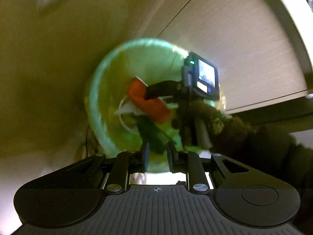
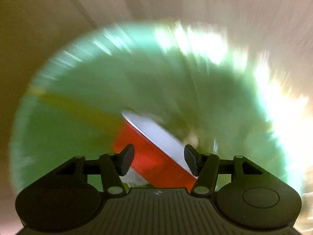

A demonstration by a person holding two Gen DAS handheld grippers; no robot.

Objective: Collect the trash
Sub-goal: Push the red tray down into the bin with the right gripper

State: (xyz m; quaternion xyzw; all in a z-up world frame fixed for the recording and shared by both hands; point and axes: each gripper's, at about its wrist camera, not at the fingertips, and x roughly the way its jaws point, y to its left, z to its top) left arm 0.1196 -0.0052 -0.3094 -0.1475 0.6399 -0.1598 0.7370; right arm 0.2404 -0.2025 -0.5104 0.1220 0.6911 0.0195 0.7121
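A green-lined trash bin (image 1: 109,90) stands on the floor; its liner fills the right wrist view (image 2: 97,82). My right gripper (image 2: 159,159) is over the bin mouth, its jaws apart on either side of a red cup (image 2: 152,156) with a white inside. In the left wrist view the same cup (image 1: 144,99) sits at the right gripper's fingers (image 1: 156,90) above the bin, with white and dark scraps below it. I cannot tell whether the pads touch the cup. My left gripper (image 1: 157,156) is near the bin's rim, jaws a little apart, with nothing between them.
A beige wall (image 1: 49,68) is behind the bin. A pale wood-grain cabinet front (image 1: 234,49) stands to the right of it. The person's dark sleeve (image 1: 264,146) reaches in from the right. Both views are motion-blurred.
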